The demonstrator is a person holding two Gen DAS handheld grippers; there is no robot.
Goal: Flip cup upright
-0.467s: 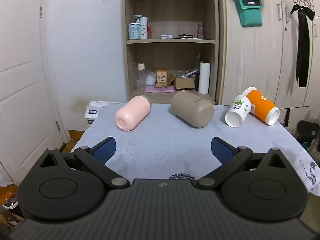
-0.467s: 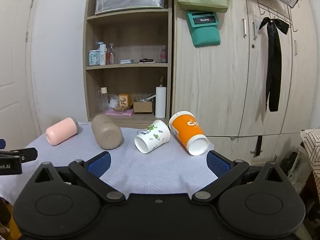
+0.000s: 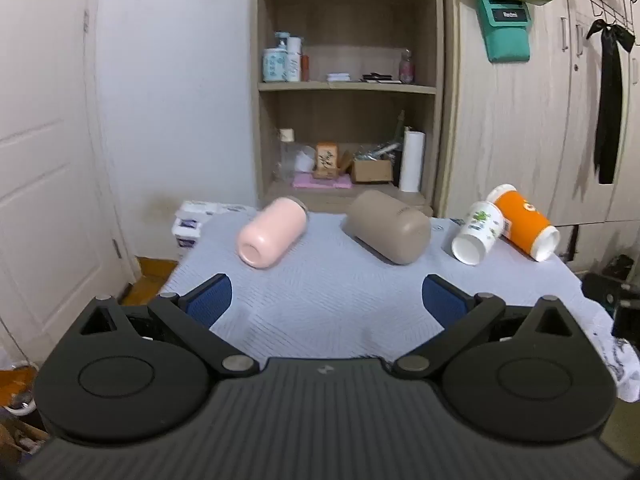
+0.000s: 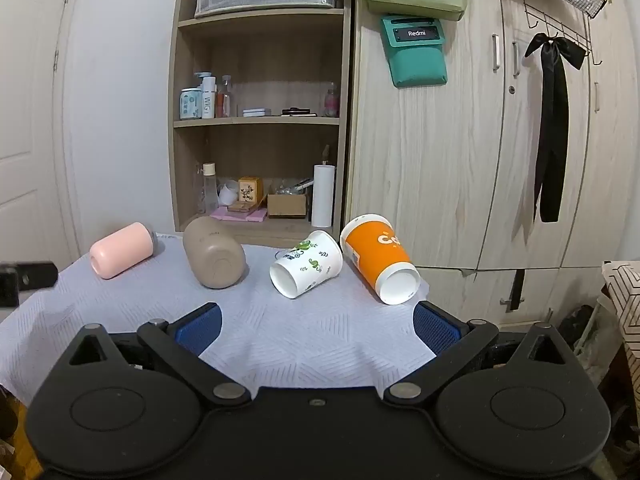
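Several cups lie on their sides on a pale blue cloth-covered table. A pink cup lies at the left, a taupe cup in the middle, a white leaf-print paper cup and an orange paper cup at the right. They also show in the right wrist view: pink cup, taupe cup, white cup, orange cup. My left gripper is open and empty, short of the pink and taupe cups. My right gripper is open and empty, short of the white and orange cups.
A wooden shelf unit with bottles and boxes stands behind the table. Wardrobe doors with a black ribbon are at the right. A white door is at the left. The left gripper's edge shows in the right wrist view.
The left gripper has tilted slightly, so the cups sit a little higher and further right in its view. The right gripper has barely moved. Both stay open.
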